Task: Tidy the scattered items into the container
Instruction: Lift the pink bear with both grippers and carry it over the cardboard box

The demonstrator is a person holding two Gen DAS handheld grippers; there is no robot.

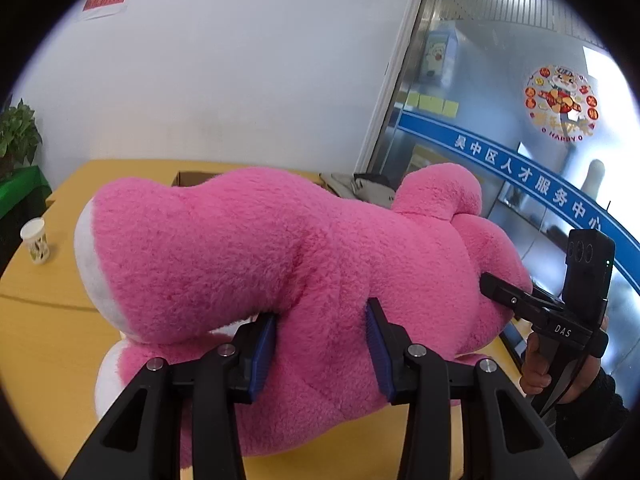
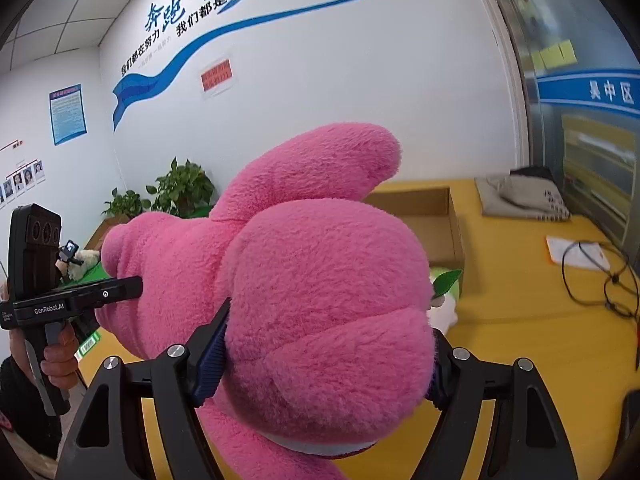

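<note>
A large pink plush toy (image 1: 280, 248) with white paw patches hangs above the yellow table (image 1: 40, 320), carried between both grippers. My left gripper (image 1: 322, 344) is shut on its body, the blue pads (image 1: 262, 356) sunk into the fur. My right gripper (image 2: 324, 364) is shut on the toy's round head (image 2: 320, 300). Each tool also shows in the other's view: the right gripper (image 1: 504, 292) pressing in from the right, the left gripper (image 2: 132, 286) from the left. An open cardboard box (image 2: 424, 208) stands on the table behind the toy, mostly hidden in the left wrist view.
A paper cup (image 1: 35, 240) stands at the table's left edge. A grey cloth bag (image 2: 524, 196), a sheet of paper (image 2: 572, 254) and a black cable (image 2: 600, 280) lie at the right. A green-and-white soft toy (image 2: 444, 292) lies by the box. Potted plants (image 2: 184, 188) line the wall.
</note>
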